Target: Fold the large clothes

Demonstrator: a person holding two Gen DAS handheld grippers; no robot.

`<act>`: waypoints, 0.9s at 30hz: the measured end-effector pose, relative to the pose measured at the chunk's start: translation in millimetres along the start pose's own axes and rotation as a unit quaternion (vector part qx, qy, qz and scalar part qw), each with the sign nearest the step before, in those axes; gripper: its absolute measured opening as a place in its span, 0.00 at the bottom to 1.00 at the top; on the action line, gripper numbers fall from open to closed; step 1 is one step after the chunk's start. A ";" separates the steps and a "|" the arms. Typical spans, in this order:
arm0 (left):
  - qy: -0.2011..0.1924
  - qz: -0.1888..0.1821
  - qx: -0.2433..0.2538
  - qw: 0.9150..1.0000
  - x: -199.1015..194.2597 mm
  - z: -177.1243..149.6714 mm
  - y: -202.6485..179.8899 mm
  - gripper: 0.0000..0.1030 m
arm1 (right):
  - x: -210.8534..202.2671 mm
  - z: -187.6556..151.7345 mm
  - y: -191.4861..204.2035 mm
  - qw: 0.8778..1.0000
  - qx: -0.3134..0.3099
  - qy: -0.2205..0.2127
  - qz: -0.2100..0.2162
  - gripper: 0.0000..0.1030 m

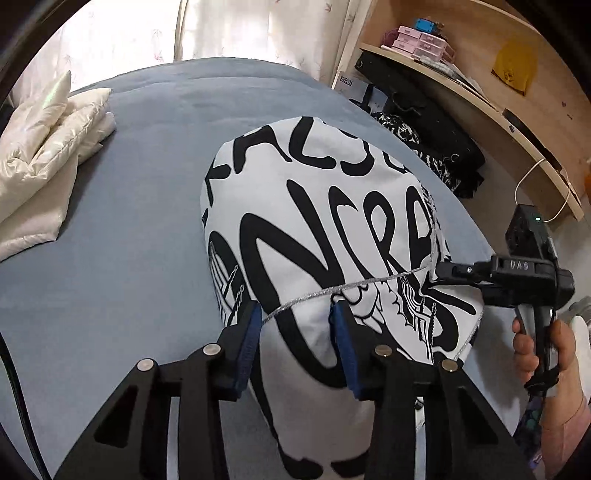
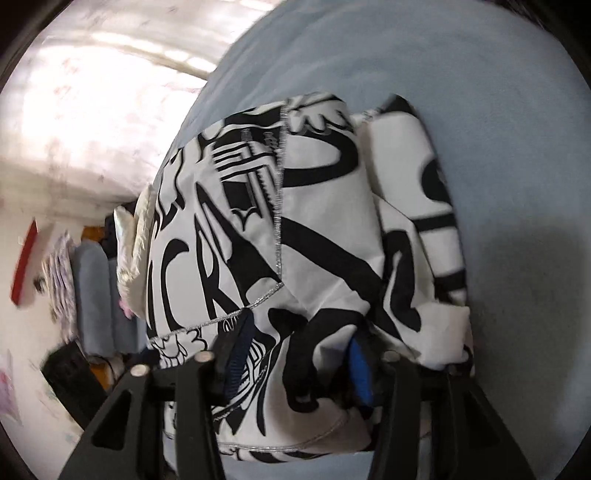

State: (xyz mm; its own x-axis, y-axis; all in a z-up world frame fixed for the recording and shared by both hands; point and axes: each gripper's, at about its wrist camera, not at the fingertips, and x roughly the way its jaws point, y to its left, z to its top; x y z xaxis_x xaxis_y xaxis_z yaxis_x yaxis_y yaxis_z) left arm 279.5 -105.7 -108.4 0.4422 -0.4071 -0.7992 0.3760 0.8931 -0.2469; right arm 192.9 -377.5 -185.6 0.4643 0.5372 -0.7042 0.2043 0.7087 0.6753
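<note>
The garment (image 1: pixel 332 236) was white with bold black lettering and silver stitching; the bed (image 1: pixel 129 206) was grey-blue, the folded jacket (image 1: pixel 48 147) cream.

Two wrist fisheye views, each looking forward along its own tongs.

Left view: sits behind the left tongs (image 1: pixel 295 325), close above the printed garment (image 1: pixel 325 229), facing across the bed (image 1: pixel 147 166) toward the curtains (image 1: pixel 229 26); the right tongs (image 1: pixel 443 271) enter from its right. Right view: sits behind the right tongs (image 2: pixel 295 354), nearer, rolled and blurred. Both share garment (image 2: pixel 295 221) and bed (image 2: pixel 498 129).
</note>
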 end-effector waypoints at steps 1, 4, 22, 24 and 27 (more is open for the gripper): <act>0.001 0.004 0.004 1.000 1.1 -0.8 -3.6 0.38 | -3.0 -0.8 3.4 1.000 -0.012 -0.009 -0.009 0.08; 0.003 0.004 0.017 1.000 3.7 -1.1 -17.5 0.40 | -31.6 -4.9 10.8 0.998 -0.028 -0.063 -0.005 0.06; 0.003 0.129 0.145 0.981 59.4 -29.9 -91.4 0.41 | -37.5 -11.8 -24.0 0.989 -0.015 -0.108 -0.098 0.08; 0.012 0.119 0.145 0.982 48.6 -23.3 -92.1 0.41 | -47.2 -5.6 -21.4 0.990 -0.004 -0.097 -0.103 0.14; 0.005 0.086 0.125 0.988 28.3 -4.4 -85.0 0.41 | -64.6 -3.5 -4.4 0.985 -0.001 -0.119 -0.129 0.26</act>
State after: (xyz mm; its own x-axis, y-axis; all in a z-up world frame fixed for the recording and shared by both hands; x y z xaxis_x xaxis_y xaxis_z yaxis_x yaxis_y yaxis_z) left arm 256.5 -192.3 -112.4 0.5089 -0.2501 -0.8237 0.4859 0.8733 0.0350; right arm 159.0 -413.7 -143.8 0.5864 0.2173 -0.7803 0.3394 0.8088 0.4803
